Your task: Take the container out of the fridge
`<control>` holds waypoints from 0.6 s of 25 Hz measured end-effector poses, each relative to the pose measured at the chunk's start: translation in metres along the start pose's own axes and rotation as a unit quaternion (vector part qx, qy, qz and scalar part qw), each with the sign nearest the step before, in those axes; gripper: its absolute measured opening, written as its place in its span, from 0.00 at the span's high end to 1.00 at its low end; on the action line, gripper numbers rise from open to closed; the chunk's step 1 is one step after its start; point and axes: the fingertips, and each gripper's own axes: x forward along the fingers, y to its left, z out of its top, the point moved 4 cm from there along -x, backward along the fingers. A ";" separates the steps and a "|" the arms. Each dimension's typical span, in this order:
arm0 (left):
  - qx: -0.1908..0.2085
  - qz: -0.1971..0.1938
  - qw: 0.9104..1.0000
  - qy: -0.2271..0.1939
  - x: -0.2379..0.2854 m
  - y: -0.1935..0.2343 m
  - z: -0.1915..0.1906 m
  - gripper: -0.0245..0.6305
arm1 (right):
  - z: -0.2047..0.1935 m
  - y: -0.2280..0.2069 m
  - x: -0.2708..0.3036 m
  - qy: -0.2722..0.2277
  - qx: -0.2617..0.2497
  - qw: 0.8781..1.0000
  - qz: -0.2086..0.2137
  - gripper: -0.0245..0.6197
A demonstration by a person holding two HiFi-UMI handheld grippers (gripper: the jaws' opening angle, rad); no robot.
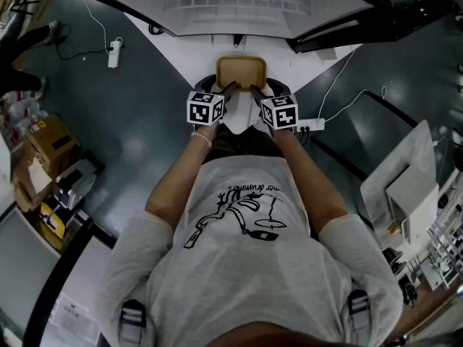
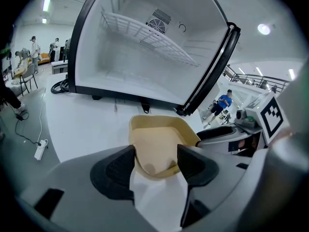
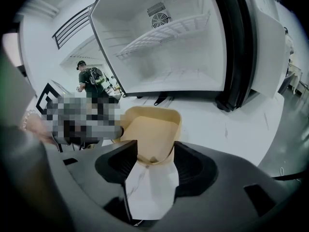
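Observation:
The tan, empty container (image 1: 241, 71) is held outside the open fridge (image 1: 239, 6), over the white platform (image 1: 184, 56). My left gripper (image 1: 230, 89) grips its near left corner and my right gripper (image 1: 255, 90) its near right corner. In the left gripper view the container (image 2: 161, 141) has its near rim pinched between the dark pads of the left gripper (image 2: 155, 164). The right gripper view shows the same hold: the container (image 3: 152, 129) is clamped in the right gripper (image 3: 154, 162). The fridge interior (image 2: 145, 47) is bare except for a wire shelf (image 3: 164, 33).
The fridge door (image 3: 251, 47) stands swung open at the right. A power strip (image 1: 113, 53) and cables lie on the dark floor. Cardboard boxes (image 1: 43, 147) sit at the left, white panels (image 1: 405, 186) at the right. A person (image 3: 91, 83) stands in the background.

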 end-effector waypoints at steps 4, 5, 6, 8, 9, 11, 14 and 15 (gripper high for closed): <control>-0.002 0.002 1.000 0.002 0.001 0.001 0.001 0.53 | 0.001 -0.002 0.001 -0.001 -0.004 1.000 0.001 0.58; -0.004 0.003 1.000 0.003 0.001 0.002 0.001 0.53 | 0.001 -0.002 0.001 -0.001 -0.005 1.000 0.000 0.58; -0.007 0.004 1.000 0.002 0.001 0.002 0.001 0.53 | 0.001 -0.003 0.001 -0.002 -0.006 1.000 0.000 0.58; -0.008 0.008 1.000 0.001 0.000 0.003 0.002 0.53 | 0.002 -0.004 0.001 -0.005 -0.007 1.000 -0.003 0.58; -0.007 0.010 1.000 0.001 -0.001 0.003 0.003 0.53 | 0.002 -0.005 0.000 -0.006 -0.007 1.000 -0.004 0.58; -0.006 0.013 1.000 0.000 -0.002 0.003 0.003 0.53 | 0.002 -0.006 -0.001 -0.007 -0.006 1.000 -0.007 0.58; -0.006 0.017 1.000 -0.001 -0.003 0.003 0.003 0.53 | 0.003 -0.009 -0.002 -0.011 -0.006 1.000 -0.013 0.58; -0.005 0.019 1.000 -0.002 -0.004 0.004 0.004 0.53 | 0.004 -0.010 -0.003 -0.013 -0.007 1.000 -0.016 0.58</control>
